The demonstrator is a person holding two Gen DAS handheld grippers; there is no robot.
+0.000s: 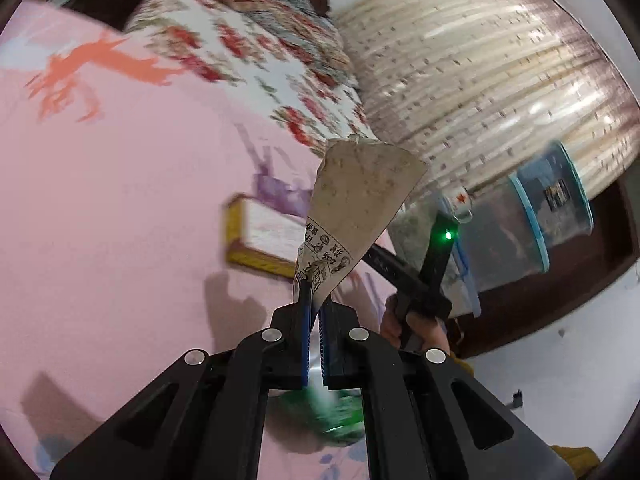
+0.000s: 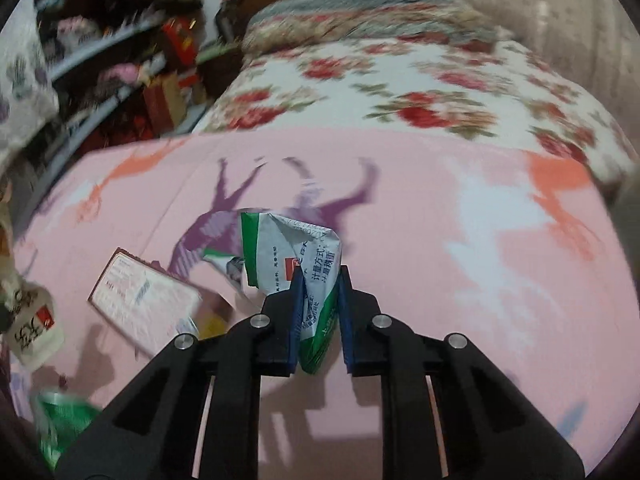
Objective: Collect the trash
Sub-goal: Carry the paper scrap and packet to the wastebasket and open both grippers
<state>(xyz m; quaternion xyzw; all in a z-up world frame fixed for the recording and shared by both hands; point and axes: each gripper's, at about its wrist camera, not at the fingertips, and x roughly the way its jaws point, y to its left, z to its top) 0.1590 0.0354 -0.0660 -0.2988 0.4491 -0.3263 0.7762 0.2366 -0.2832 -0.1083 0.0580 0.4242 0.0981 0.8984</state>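
Observation:
In the left wrist view my left gripper (image 1: 316,296) is shut on the lower corner of a beige paper scrap (image 1: 360,192) with black cartoon print, held upright above the pink bed sheet (image 1: 120,200). In the right wrist view my right gripper (image 2: 320,280) is shut on a crumpled green and white wrapper (image 2: 292,252); the blue pads (image 2: 297,304) press its lower part. More trash lies on the sheet: a flat printed box (image 2: 140,296), a white packet with red print (image 2: 32,328) and a blurred green wrapper (image 2: 60,420).
A yellow-edged box (image 1: 260,236) lies on the sheet, and a green wrapper (image 1: 340,412) shows under my left gripper. A hand (image 1: 416,328) holds a black handle with a green light. A floral quilt (image 2: 400,92), cluttered shelves (image 2: 120,60), a blue-lidded clear container (image 1: 520,220) and a curtain (image 1: 480,60) surround the bed.

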